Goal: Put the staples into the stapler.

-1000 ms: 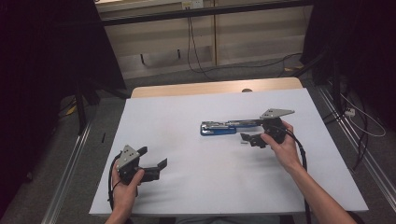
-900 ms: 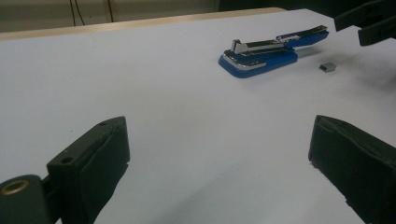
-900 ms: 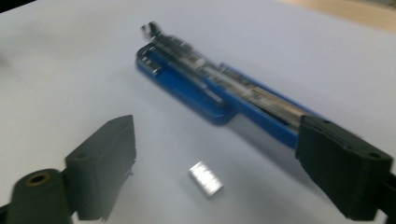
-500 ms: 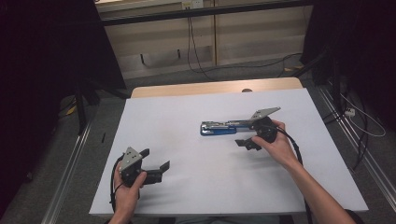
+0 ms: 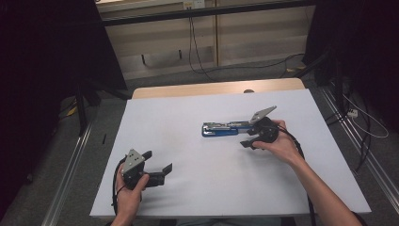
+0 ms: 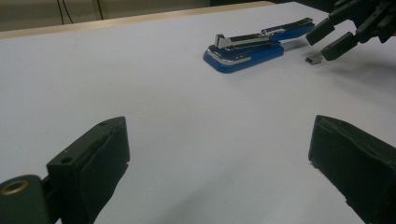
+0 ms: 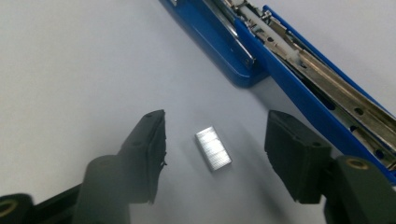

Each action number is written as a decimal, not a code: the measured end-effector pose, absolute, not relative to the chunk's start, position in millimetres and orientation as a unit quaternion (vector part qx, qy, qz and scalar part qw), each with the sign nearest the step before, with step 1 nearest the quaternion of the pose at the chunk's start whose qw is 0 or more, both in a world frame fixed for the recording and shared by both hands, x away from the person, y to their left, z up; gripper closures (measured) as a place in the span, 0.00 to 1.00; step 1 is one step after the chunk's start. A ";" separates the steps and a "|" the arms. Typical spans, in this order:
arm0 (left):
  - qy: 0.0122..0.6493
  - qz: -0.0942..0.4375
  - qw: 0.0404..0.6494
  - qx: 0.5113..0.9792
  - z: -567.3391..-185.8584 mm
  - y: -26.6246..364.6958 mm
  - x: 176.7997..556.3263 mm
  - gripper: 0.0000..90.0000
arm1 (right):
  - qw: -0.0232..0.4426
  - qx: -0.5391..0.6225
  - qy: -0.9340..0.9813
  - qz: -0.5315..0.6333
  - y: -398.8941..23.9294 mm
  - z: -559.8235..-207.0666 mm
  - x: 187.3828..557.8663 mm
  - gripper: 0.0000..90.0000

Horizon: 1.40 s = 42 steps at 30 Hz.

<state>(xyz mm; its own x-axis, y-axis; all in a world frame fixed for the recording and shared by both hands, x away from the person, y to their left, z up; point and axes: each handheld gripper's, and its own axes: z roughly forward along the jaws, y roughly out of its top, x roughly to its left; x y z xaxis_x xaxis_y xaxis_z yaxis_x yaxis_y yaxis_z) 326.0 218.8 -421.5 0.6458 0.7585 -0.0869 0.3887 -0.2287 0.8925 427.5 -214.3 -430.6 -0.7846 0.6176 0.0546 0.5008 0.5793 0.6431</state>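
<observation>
White and matte, the counter (image 5: 188, 117) carries a small shiny staple strip (image 7: 213, 148) at the right gripper view's centre, long axis running upper-left to lower-right, beside the opened blue stapler (image 7: 261, 51). My right gripper (image 7: 212, 156) has been closing its jaws, which straddle the strip untouched; my left gripper (image 6: 219, 158) has its jaws apart.

A: Setting, classification?
B: Lab or recording room. Evidence: white table (image 5: 216, 188) standing alone on grey carpet floor (image 5: 56, 160); black curtains (image 5: 42, 52) on both sides; loose cables (image 5: 197, 42) hanging and trailing before a beige panelled wall (image 5: 244, 33).
A: Further fittings?
B: Metal floor rails (image 5: 70, 169) flanking the table.
</observation>
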 end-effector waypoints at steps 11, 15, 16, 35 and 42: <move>0.366 0.185 0.493 0.767 -423.3 214.4 328.6 0.06 | 0.087 0.299 0.904 0.294 -213.2 -429.7 436.5 0.62; 0.363 0.188 0.493 0.768 -422.6 214.7 328.5 0.06 | 0.078 0.289 0.910 0.288 -210.9 -430.7 439.0 0.72; 0.364 0.188 0.492 0.769 -422.7 214.9 328.5 0.06 | 0.073 0.287 0.911 0.287 -210.5 -431.2 439.4 0.73; 0.356 0.189 0.494 0.771 -421.6 213.2 326.3 0.06 | 0.047 0.290 0.916 0.274 -208.7 -434.9 439.6 0.84; 0.358 0.189 0.491 0.771 -421.5 213.1 324.0 0.06 | 0.046 0.293 0.916 0.271 -207.6 -434.2 439.8 0.88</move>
<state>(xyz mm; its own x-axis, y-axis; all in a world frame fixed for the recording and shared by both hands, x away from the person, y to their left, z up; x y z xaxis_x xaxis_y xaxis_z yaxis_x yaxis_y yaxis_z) 324.0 213.1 -421.5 0.6719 0.7382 -0.0606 0.3666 -0.2604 0.8932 439.8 -207.6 -434.2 -0.8241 0.5616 0.0744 0.5115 0.6812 0.5237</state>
